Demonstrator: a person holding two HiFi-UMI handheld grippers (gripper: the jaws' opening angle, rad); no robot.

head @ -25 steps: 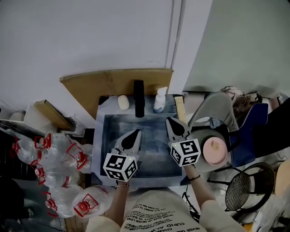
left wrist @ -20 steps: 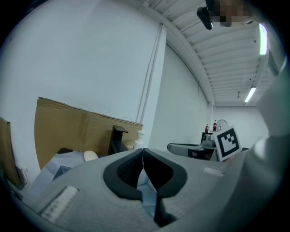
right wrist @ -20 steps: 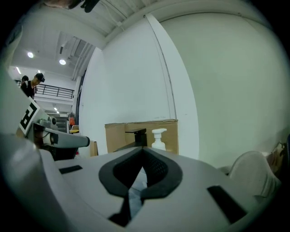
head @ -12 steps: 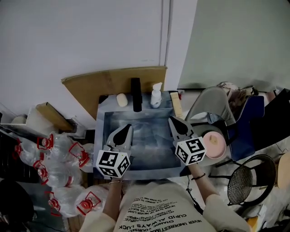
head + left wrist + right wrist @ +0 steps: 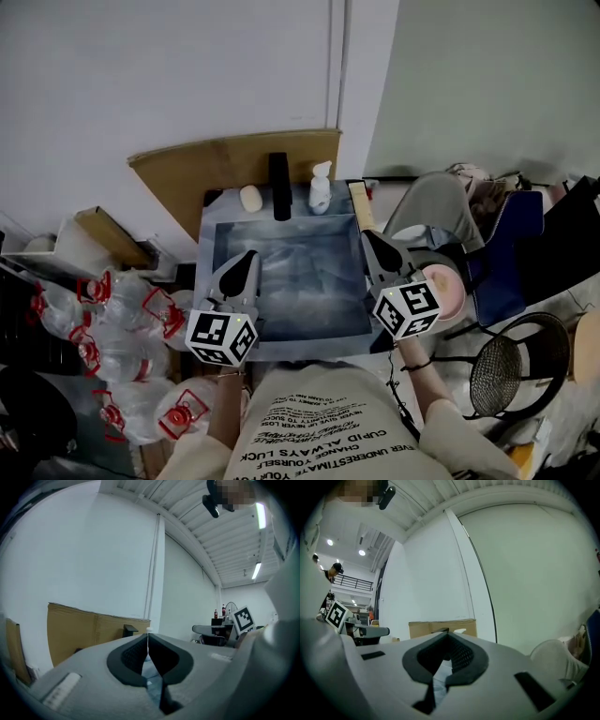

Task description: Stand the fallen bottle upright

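A small white pump bottle stands upright on the back rim of the grey basin, next to the black tap. My left gripper hovers over the basin's left rim, shut and empty. Over the right rim my right gripper is also shut, with nothing between its pads. Both point level toward the back wall and are well short of the bottle. In the left gripper view the left gripper shows pads that meet. The right gripper looks the same in its own view.
A pale soap bar lies left of the tap. Cardboard leans on the wall behind the basin. Several large clear jugs with red handles crowd the floor at left. At right are a grey chair, a pink-lidded tub and a black wire stool.
Both grippers have risen and drawn apart, from over the basin's middle out to its left and right rims. Their jaws stayed shut.
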